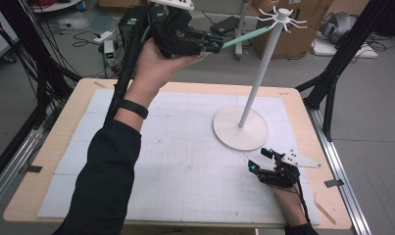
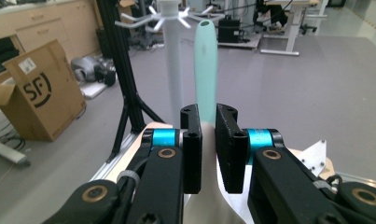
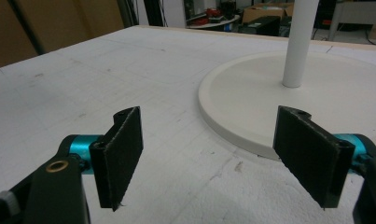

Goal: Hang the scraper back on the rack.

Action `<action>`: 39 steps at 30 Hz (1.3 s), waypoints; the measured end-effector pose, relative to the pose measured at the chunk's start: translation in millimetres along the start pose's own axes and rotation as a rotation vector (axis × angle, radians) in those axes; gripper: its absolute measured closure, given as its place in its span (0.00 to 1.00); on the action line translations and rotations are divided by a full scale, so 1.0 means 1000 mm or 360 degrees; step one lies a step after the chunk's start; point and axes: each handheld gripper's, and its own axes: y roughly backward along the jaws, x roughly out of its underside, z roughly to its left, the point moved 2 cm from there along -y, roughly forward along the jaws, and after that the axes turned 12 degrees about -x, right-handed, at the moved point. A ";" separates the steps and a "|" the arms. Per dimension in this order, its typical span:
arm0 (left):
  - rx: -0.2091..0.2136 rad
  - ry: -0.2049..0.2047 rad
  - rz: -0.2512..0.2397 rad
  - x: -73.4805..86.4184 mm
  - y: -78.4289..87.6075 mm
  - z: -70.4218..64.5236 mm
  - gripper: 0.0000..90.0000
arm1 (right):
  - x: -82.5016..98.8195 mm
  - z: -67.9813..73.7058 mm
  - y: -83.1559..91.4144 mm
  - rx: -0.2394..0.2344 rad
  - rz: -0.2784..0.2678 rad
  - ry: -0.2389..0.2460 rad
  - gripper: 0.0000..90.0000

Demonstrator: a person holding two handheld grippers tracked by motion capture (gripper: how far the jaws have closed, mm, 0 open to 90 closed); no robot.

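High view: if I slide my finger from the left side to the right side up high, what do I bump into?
Left gripper → mint-green utensil held in it → top of the white stand with its hooks → cardboard box on the floor behind.

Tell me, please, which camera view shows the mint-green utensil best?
The left gripper view: the mint-green utensil rises from the shut left hand-held gripper beside the white stand. The high view shows it small and slanted.
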 end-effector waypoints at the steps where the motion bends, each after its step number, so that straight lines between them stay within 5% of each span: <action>1: 0.0008 0.0005 -0.0016 0.000 0.000 0.000 0.91 | 0.000 0.000 0.000 0.0001 0.0002 0.0004 0.26; 39: -0.0082 -0.0049 0.0058 0.000 -0.010 0.002 0.90 | 0.000 0.000 0.000 0.0000 -0.0003 -0.0003 0.26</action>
